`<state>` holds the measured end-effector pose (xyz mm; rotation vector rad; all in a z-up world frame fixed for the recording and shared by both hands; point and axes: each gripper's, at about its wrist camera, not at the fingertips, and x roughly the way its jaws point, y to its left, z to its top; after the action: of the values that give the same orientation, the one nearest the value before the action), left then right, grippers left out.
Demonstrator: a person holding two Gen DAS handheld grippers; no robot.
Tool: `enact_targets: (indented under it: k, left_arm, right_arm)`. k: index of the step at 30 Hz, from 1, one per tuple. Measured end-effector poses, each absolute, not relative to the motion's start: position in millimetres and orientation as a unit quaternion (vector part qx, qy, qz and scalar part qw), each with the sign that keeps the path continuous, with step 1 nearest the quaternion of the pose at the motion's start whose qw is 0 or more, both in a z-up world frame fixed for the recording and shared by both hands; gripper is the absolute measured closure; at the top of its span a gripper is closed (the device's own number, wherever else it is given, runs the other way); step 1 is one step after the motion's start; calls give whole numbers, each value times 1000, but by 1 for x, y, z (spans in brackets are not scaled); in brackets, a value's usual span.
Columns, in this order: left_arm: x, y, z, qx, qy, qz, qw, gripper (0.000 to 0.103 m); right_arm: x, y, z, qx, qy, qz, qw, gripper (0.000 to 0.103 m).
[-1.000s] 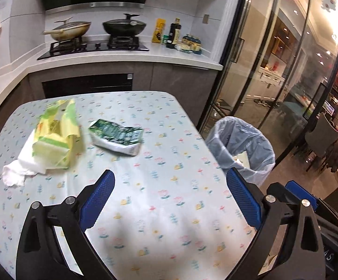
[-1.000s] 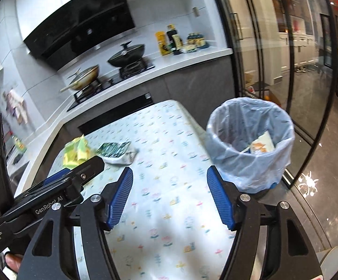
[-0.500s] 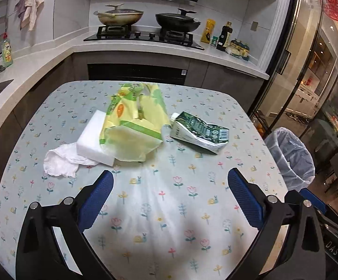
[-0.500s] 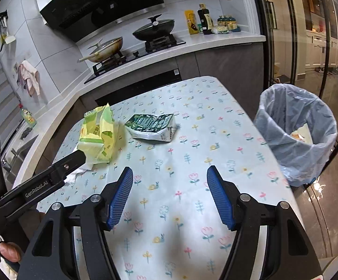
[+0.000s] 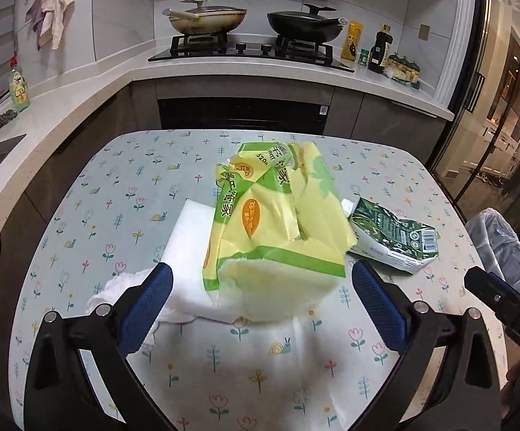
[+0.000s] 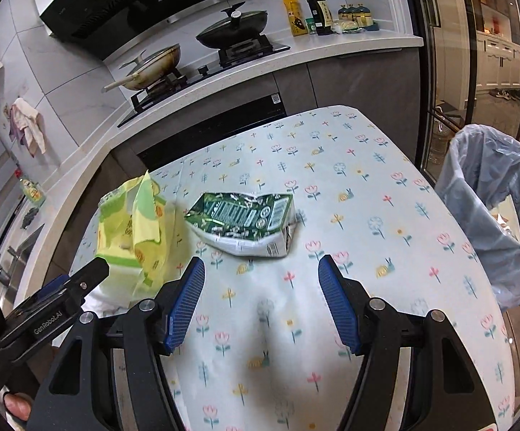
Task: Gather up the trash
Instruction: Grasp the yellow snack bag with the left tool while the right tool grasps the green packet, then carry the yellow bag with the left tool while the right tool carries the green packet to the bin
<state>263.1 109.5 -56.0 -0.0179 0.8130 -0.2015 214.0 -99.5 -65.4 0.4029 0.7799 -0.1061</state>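
Note:
On the flower-print table (image 5: 123, 194) lies a torn yellow-green tissue pack (image 5: 277, 230) with white tissues (image 5: 195, 251) spilling from it. A crushed green carton (image 5: 392, 237) lies to its right. My left gripper (image 5: 261, 291) is open, its blue fingertips just short of the pack on either side. In the right wrist view, the right gripper (image 6: 261, 287) is open and empty, a short way in front of the green carton (image 6: 245, 222), with the tissue pack (image 6: 134, 230) to the left.
A lined trash bin (image 6: 496, 208) stands off the table's right edge and holds some trash. Behind the table runs a counter with a stove, two pans (image 5: 206, 19) and bottles (image 5: 378, 50). The left gripper's body (image 6: 44, 316) shows at the right wrist view's lower left.
Both grippers have swung left from the bin toward the table and come down closer to it. The tissue pack and carton now sit nearer and larger. Both jaws stayed open.

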Motion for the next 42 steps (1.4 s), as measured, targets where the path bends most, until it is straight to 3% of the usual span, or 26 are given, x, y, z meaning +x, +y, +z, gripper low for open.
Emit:
enact_targets:
  k: [2,9,12,16,18,20,23,29,42]
  left_arm:
    - [273,109,-60,-12,399,-98,912,13]
    - [287,101,-72,-17,422,-136,896,70]
    - [285,96,-72,-14,421,-148,895,82]
    - [282,91,-72,-13,416,-153,896,85]
    - [282,89,-72,-19,420,-159,893,85]
    - [283,87,-73,-21,423,-163,891,85]
    - [283,83,-74,-19,423,-167,890,85]
    - [280,77,-71,-19,422,-171,890,85]
    - [252,51,-49,-11,410,-198,890,88]
  right_arm:
    - [225,-100,-69,194,380,-55,903,39]
    - [250,-109,-84,195,388,-66,898,39]
    - [259,-114,-92,198,392,-69,896,39]
    - [269,-117,-104,204,401,-69,891,42]
    - [273,-117,-109,206,405,-66,888,50]
    - [276,-118,-115,211,412,-57,885,69]
    - [277,-117,-117,219,404,-47,887,80]
    - [272,-119,-112,225,399,-42,888,88]
    - [221,-152,-80,226,361,-80,901,90]
